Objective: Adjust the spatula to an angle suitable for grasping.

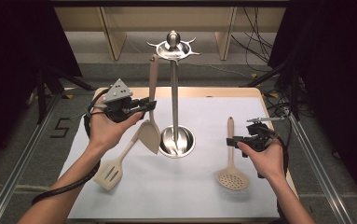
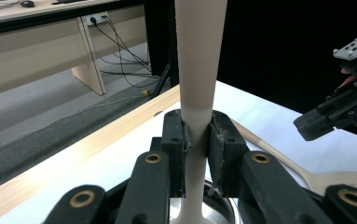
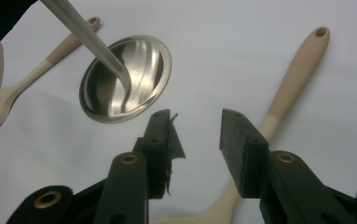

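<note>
Left gripper [image 1: 149, 104] clamps the hanging spatula's [image 1: 151, 131] handle — right gripper [image 3: 197, 140] gapes empty above the skimmer [image 3: 285, 88].

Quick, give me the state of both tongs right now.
Left tongs: shut on the solid spatula, gripping its handle, lifted by the stand.
Right tongs: open, empty, above the skimmer handle.

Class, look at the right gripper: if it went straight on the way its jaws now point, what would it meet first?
Probably the white mat. The right gripper points down at bare mat, its jaws open, between the stand's base and the skimmer's handle. Depth is unclear, so the handle might brush one jaw.
</note>
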### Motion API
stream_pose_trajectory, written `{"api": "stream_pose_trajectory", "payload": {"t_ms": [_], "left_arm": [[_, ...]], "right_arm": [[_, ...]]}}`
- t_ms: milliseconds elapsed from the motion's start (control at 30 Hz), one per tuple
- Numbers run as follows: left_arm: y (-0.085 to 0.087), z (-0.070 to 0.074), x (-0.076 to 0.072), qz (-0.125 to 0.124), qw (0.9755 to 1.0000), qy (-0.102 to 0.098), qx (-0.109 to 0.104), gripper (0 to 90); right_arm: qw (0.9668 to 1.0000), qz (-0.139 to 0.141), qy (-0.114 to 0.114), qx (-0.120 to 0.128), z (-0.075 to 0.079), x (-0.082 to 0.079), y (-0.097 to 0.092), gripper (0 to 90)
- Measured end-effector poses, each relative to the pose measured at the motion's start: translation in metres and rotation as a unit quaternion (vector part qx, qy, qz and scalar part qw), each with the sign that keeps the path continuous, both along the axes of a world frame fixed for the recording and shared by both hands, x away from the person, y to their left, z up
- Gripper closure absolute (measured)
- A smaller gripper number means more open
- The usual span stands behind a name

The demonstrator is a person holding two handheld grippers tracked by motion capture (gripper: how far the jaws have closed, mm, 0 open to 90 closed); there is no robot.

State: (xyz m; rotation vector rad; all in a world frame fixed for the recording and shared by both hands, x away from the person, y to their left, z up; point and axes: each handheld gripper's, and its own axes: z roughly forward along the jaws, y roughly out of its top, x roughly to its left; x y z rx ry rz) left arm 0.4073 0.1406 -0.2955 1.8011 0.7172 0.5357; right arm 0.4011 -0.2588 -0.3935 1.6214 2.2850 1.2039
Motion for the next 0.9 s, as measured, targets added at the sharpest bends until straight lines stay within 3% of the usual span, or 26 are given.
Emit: {"api": "stream_pose_trajectory", "payload": {"t_ms": [467,800,900], "left_arm": [[-0.003,-0.005,0.003,-0.003,1.0,-0.003,-0.001,76.5],[0.013,-0.008,-0.007,0.005,0.9994,-0.023,-0.026,66.2],[0.017,-0.01,-0.01,0.005,0.9991,-0.024,-0.035,64.6]], "right_arm": [[1.0,0.0,-0.004,0.0,0.0,0.0,-0.001,64.0],[1.0,-0.005,-0.003,0.0,0.0,0.0,-0.002,63.9],[0.9997,-0.019,-0.015,-0.004,-0.002,0.0,0.001,63.9]]}}
